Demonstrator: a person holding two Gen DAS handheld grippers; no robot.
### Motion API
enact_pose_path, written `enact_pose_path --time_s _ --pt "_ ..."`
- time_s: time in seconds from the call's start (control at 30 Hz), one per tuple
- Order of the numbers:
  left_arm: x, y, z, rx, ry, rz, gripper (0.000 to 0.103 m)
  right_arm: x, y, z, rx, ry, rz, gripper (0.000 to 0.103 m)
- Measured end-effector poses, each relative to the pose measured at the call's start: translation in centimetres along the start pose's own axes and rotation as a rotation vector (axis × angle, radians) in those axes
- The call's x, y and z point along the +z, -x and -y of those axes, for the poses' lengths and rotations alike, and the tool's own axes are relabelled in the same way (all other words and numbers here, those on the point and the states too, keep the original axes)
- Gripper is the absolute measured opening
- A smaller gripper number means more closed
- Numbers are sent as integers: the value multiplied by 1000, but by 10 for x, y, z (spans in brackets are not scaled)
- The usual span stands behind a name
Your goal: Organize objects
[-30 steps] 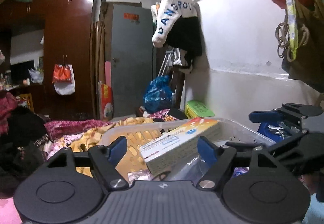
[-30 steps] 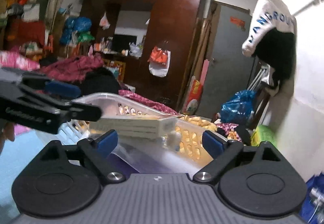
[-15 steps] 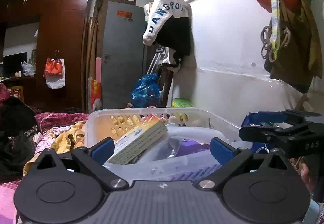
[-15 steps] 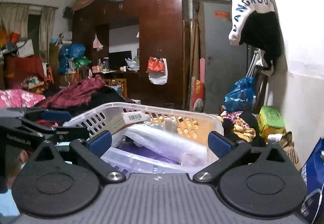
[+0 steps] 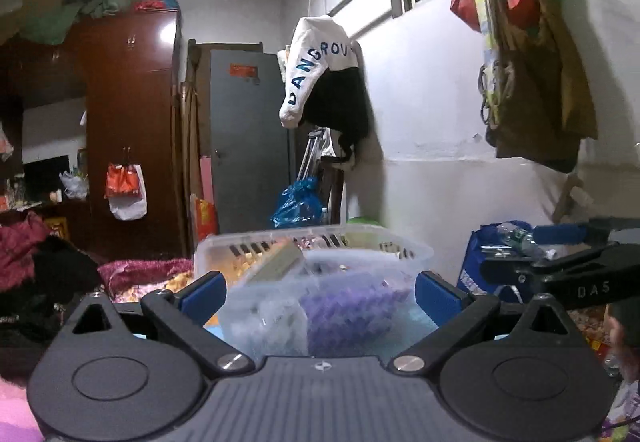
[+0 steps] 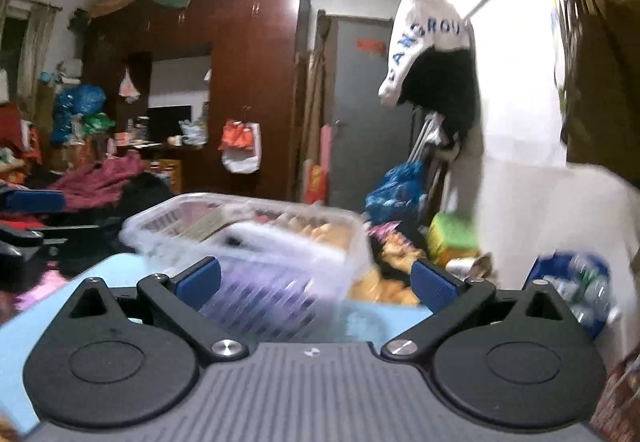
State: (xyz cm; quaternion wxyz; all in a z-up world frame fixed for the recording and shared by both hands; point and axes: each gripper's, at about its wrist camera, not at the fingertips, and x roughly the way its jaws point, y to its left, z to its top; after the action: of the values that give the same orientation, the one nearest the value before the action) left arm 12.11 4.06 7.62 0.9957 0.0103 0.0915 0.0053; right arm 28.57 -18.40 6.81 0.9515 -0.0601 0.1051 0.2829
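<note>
A white slotted plastic basket (image 5: 420, 253) stands on a light blue surface (image 6: 120, 270) straight ahead of both grippers. A pale carton (image 5: 280, 262) leans inside it, and something purple (image 5: 352, 306) shows through the front wall. My left gripper (image 5: 320, 296) is open, a little short of the basket, with nothing between its blue pads. In the right wrist view the basket (image 6: 352, 242) is blurred, and my right gripper (image 6: 316, 280) is open and empty before it. Each gripper shows in the other's view, the right gripper (image 5: 532, 250) at the right edge and the left gripper (image 6: 48, 216) at the left edge.
Heaps of clothes (image 5: 44, 266) lie to the left. A blue bag with bottles (image 5: 500, 250) stands against the white wall on the right, and a green box (image 6: 452, 238) sits behind the basket. A dark wardrobe (image 5: 128, 130), a grey door (image 5: 248, 138) and a hanging white hoodie (image 5: 316, 62) fill the back.
Both grippers have drawn back from the basket, which now looks smaller and farther. The carton that stood between the fingers now lies in the basket. Both jaws have widened.
</note>
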Motion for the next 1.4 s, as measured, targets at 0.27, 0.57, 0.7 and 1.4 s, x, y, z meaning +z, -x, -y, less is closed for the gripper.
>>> enact_pose_path --time_s 0.27,0.57,0.7,1.4 --pt "-38 24 20 -2 -4 -70 101 -39 27 -4 29 -51 -4 103" --pt "-42 21 9 9 63 -102 101 -41 24 16 15 -116 -25 103" --pt "-41 22 13 11 59 -98 101 -45 26 13 15 -105 -27 103" --pt "-37 28 21 6 45 -77 101 -47 26 8 11 -98 -15 103"
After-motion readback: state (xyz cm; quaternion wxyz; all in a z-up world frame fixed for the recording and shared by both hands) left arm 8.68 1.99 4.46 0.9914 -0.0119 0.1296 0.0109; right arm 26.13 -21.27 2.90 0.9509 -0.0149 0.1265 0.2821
